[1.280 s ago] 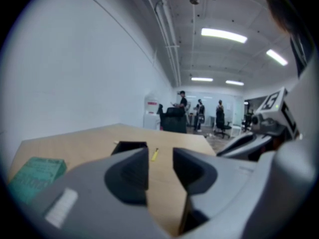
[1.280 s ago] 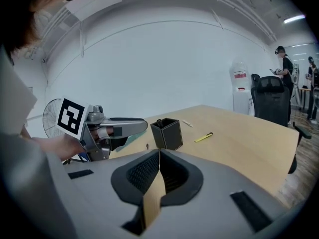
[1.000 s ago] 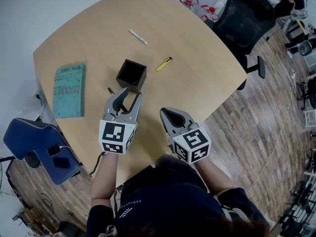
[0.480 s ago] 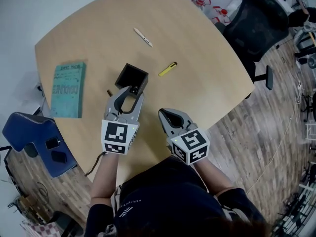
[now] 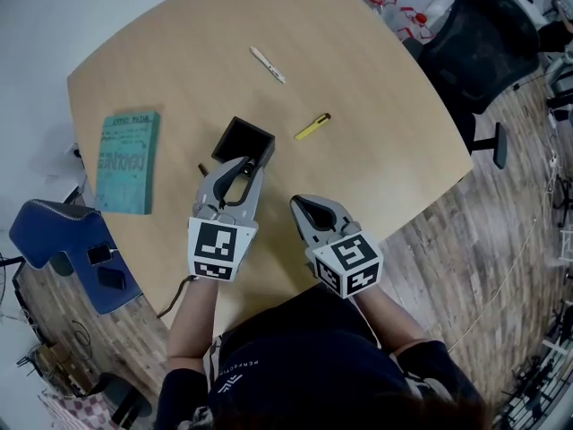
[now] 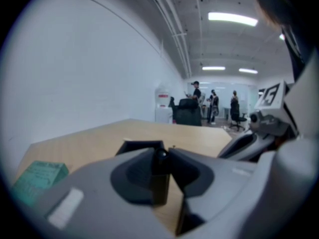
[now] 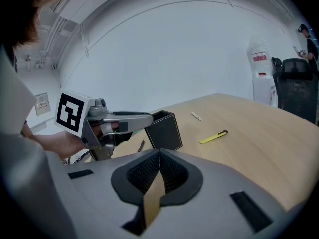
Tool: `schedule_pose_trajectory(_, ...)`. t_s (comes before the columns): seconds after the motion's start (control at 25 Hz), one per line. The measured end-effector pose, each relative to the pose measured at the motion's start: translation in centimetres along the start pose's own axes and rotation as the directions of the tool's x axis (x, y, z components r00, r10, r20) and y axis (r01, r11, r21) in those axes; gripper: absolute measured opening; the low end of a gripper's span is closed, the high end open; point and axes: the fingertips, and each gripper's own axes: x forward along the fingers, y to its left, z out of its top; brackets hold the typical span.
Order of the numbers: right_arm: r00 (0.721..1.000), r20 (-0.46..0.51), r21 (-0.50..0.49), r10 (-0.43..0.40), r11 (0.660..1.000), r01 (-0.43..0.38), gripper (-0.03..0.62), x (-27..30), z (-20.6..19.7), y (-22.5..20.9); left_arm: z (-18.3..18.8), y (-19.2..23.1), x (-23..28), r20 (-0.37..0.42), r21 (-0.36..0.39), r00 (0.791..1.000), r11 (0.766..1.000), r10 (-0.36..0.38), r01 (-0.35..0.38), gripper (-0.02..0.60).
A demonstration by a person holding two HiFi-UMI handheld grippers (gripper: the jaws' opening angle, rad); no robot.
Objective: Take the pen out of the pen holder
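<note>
The black square pen holder (image 5: 254, 127) (image 6: 142, 146) (image 7: 164, 131) stands mid-table. My left gripper (image 5: 251, 163) (image 6: 162, 153) (image 7: 148, 118) reaches its near rim at top height, and its jaws are closing. In the left gripper view a dark, round-topped thing (image 6: 159, 159) stands in the narrow gap between them; I cannot tell if the pads press it. A dark pen (image 5: 202, 166) (image 7: 141, 146) lies on the table left of the holder. My right gripper (image 5: 303, 206) (image 7: 159, 153) hovers nearer me, shut and empty.
A yellow pen (image 5: 312, 127) (image 7: 213, 137) and a white pen (image 5: 268, 64) (image 7: 196, 116) lie beyond the holder. A teal book (image 5: 128, 161) (image 6: 37, 178) lies at the table's left. A blue chair (image 5: 63, 249) and a black office chair (image 5: 474, 34) flank the table.
My left gripper has moved forward to the holder's near rim and its jaws have narrowed. The right gripper stays shut in about the same place.
</note>
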Motion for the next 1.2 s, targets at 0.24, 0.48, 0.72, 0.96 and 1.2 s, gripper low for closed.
schedule_pose_trajectory(0.24, 1.000, -0.006, -0.004, -0.005, 1.000, 0.005, 0.003, 0.0, -0.1, -0.2, 0.3, 0.2, -0.3, 0.019, 0.005, 1.000, 1.000, 0.001, -0.001, 0.087)
schedule_pose_trajectory(0.48, 1.000, 0.001, -0.017, -0.012, 1.000, 0.012, 0.003, -0.1, 0.2, 0.3, 1.9, 1.2, -1.4, 0.091, 0.008, 0.995, 0.999, 0.035, -0.036, 0.087)
schedule_pose_trajectory(0.72, 1.000, 0.004, -0.025, -0.021, 0.999, 0.021, 0.003, -0.3, 0.1, 1.7, 3.7, 2.5, -4.1, 0.166, -0.044, 0.984, 0.997, 0.062, -0.055, 0.087)
schedule_pose_trajectory(0.96, 0.999, 0.017, -0.044, -0.028, 0.999, 0.029, 0.003, -0.2, 0.2, 3.8, 5.5, 3.4, -7.1, 0.238, -0.056, 0.969, 0.997, 0.071, -0.059, 0.087)
schedule_pose_trajectory(1.2, 0.998, 0.036, -0.058, -0.043, 0.997, 0.045, 0.003, -1.0, 0.4, 5.5, 7.3, 3.3, -10.5, 0.300, -0.045, 0.951, 0.997, 0.071, -0.060, 0.087)
